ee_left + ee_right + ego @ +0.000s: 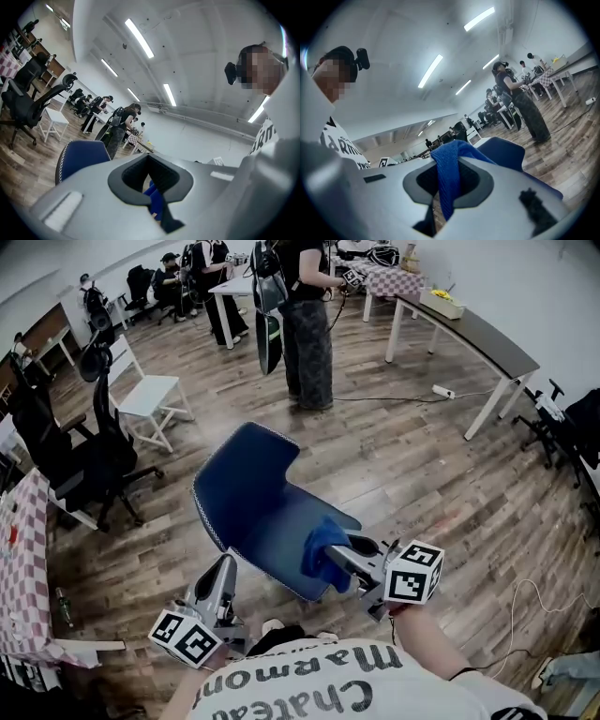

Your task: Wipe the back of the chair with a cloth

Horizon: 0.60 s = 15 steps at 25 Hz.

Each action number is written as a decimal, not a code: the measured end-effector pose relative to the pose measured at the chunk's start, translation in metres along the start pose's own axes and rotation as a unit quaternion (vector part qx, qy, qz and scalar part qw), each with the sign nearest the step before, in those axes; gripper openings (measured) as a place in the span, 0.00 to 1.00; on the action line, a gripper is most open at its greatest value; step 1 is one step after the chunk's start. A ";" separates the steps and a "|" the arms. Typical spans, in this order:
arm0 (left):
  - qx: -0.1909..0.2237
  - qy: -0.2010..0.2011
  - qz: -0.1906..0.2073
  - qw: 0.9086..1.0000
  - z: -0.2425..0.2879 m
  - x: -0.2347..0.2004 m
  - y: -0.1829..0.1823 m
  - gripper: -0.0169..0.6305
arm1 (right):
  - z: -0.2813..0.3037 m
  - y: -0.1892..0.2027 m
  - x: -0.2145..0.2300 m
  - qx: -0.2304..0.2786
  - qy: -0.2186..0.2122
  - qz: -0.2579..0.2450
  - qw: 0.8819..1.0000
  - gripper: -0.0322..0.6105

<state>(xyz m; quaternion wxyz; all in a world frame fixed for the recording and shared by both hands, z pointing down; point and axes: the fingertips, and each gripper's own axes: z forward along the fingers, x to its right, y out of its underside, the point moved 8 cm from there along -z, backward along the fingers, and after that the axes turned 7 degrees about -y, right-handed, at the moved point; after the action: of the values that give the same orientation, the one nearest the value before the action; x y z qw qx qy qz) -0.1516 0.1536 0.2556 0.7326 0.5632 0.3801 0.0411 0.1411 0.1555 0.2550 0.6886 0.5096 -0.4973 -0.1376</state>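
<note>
A blue shell chair (246, 486) with a white-stitched edge stands in the middle of the wood floor. Its upright part also rises in the left gripper view (79, 158) and the right gripper view (502, 151). My right gripper (332, 557) is shut on a blue cloth (323, 538), which lies against the near part of the chair shell. In the right gripper view the cloth (447, 171) hangs folded between the jaws of that gripper (445, 190). My left gripper (225, 570) is low at the chair's near left edge, jaws together and holding nothing, also seen here (158, 206).
A black office chair (89, 460) and a white chair (150, 395) stand at the left. A checkered table (23, 559) is at the left edge. A person (305, 324) stands beyond the blue chair. A long table (478, 329) and a power strip (442, 390) are at the right.
</note>
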 end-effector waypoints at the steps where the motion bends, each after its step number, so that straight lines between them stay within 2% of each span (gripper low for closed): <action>1: -0.001 0.003 0.001 1.000 0.003 -0.005 -0.004 0.03 | 0.007 -0.001 0.000 -0.001 0.000 0.000 1.000 0.13; 8: -0.017 0.022 0.005 1.000 0.012 -0.045 -0.030 0.03 | 0.062 -0.008 0.002 0.001 0.000 0.003 1.000 0.13; 15: -0.022 0.023 -0.015 0.999 0.013 -0.090 -0.053 0.03 | 0.123 -0.015 0.004 -0.011 -0.005 0.002 1.000 0.13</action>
<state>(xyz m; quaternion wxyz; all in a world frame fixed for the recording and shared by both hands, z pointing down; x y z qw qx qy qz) -0.2271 0.0801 0.2567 0.7363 0.5402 0.4042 0.0518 0.0462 0.0766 0.2430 0.6919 0.5007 -0.4998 -0.1442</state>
